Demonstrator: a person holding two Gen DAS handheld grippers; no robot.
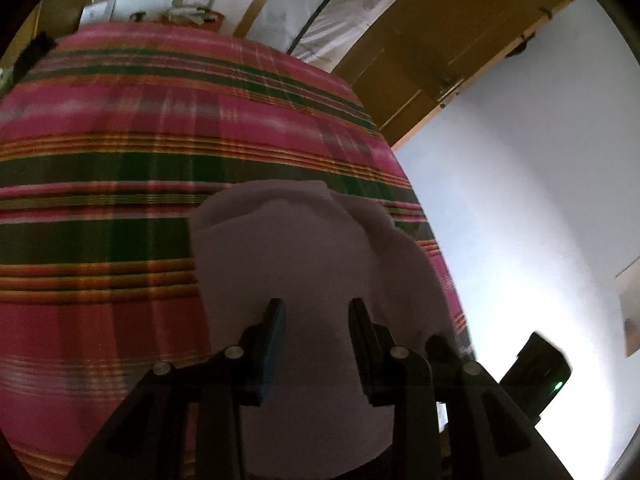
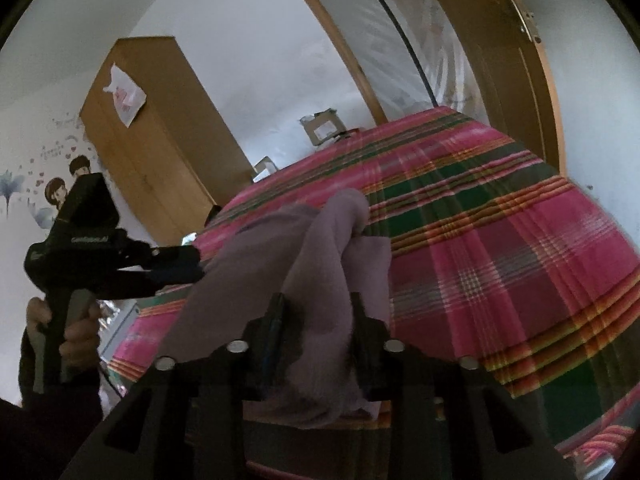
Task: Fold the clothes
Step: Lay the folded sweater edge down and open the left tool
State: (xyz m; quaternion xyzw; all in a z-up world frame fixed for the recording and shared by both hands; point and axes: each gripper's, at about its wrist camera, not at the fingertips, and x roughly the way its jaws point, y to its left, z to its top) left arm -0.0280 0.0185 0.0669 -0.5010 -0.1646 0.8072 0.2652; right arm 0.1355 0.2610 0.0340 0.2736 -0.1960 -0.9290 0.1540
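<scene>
Right wrist: lilac garment (image 2: 320, 280) on plaid bedspread (image 2: 500, 260)

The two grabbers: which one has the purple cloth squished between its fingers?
The right gripper: the purple cloth bunches up between its two fingers. The left gripper has its fingers apart, with nothing pinched between them.

Two close wrist views angled down, sharing the plaid bed (image 1: 120, 160) and lilac garment (image 2: 320, 248)
</scene>
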